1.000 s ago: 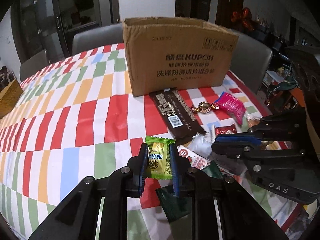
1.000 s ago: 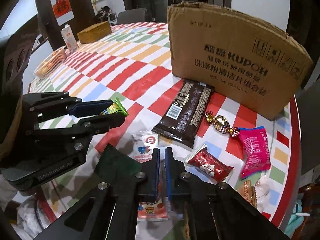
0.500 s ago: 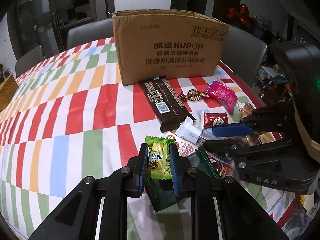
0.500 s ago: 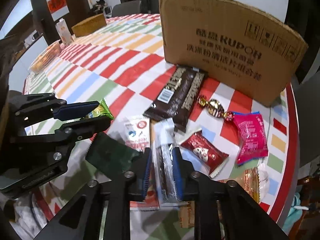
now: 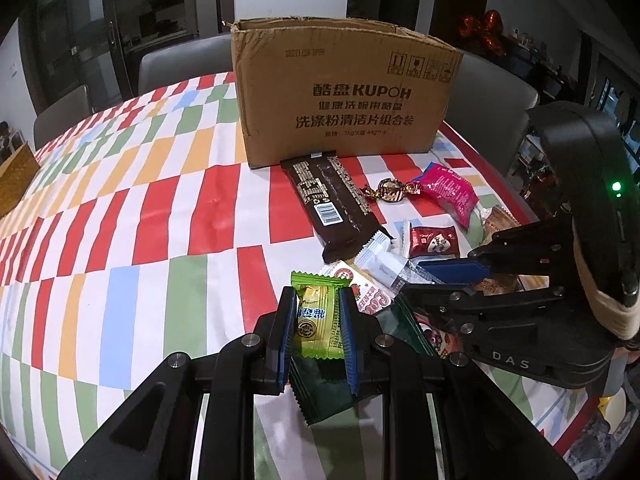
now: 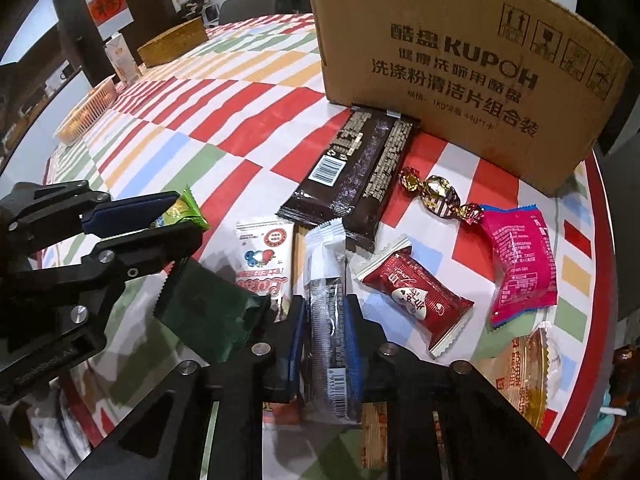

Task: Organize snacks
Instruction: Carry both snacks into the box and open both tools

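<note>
My left gripper (image 5: 316,304) is shut on a green-yellow candy packet (image 5: 314,316), held above the table; it also shows in the right wrist view (image 6: 180,210). My right gripper (image 6: 326,308) is shut on a clear-and-white wafer packet (image 6: 326,280), whose white end also shows in the left wrist view (image 5: 380,262). An open cardboard box (image 5: 344,96) stands beyond the snacks. On the cloth lie a long brown bar (image 6: 356,172), a gold candy (image 6: 438,194), a pink packet (image 6: 520,264), a red packet (image 6: 416,296) and a dark green packet (image 6: 208,308).
The checked tablecloth (image 5: 140,216) covers a round table whose red rim (image 6: 600,280) curves on the right. A white Lotte packet (image 6: 264,260) and biscuit packets (image 6: 528,372) lie near the grippers. A basket (image 6: 86,114) and a brown box (image 6: 172,46) sit far left.
My right gripper was shut and empty a second ago; it now holds the wafer packet lifted off the cloth. Both grippers have moved closer to the cardboard box. The left keeps its candy.
</note>
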`<state>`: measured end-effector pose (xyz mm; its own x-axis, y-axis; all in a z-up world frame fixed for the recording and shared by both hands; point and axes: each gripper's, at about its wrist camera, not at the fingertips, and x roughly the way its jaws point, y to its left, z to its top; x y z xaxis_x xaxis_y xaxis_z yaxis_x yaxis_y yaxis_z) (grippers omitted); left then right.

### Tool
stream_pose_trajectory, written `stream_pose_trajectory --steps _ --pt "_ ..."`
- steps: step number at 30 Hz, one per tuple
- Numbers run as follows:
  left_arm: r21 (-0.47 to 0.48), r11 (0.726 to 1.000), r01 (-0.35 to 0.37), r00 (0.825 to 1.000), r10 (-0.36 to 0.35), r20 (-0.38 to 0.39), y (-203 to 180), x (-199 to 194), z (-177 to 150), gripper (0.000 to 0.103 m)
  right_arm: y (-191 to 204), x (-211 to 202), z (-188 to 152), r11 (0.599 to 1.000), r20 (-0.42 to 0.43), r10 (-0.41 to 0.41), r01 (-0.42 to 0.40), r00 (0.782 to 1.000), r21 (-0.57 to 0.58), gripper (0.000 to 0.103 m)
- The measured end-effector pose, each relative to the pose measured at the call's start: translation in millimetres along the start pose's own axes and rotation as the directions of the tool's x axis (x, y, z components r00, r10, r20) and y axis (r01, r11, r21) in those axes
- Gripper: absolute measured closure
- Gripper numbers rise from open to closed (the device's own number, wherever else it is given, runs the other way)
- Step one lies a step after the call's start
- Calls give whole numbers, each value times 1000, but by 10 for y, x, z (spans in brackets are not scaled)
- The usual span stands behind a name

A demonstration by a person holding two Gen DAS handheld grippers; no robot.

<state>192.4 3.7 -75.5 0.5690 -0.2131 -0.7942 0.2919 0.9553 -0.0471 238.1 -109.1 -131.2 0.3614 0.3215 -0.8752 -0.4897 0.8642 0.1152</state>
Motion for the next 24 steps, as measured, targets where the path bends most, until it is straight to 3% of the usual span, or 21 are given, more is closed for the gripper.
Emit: stream_pose_trajectory --steps 11,24 --pt "-11 1000 21 993 -19 117 -83 -404 213 81 29 -622 117 999 165 -30 25 986 29 85" --pt "22 999 24 963 -29 270 -164 -811 885 81 -115 -1416 482 995 369 -92 72 925 68 85"
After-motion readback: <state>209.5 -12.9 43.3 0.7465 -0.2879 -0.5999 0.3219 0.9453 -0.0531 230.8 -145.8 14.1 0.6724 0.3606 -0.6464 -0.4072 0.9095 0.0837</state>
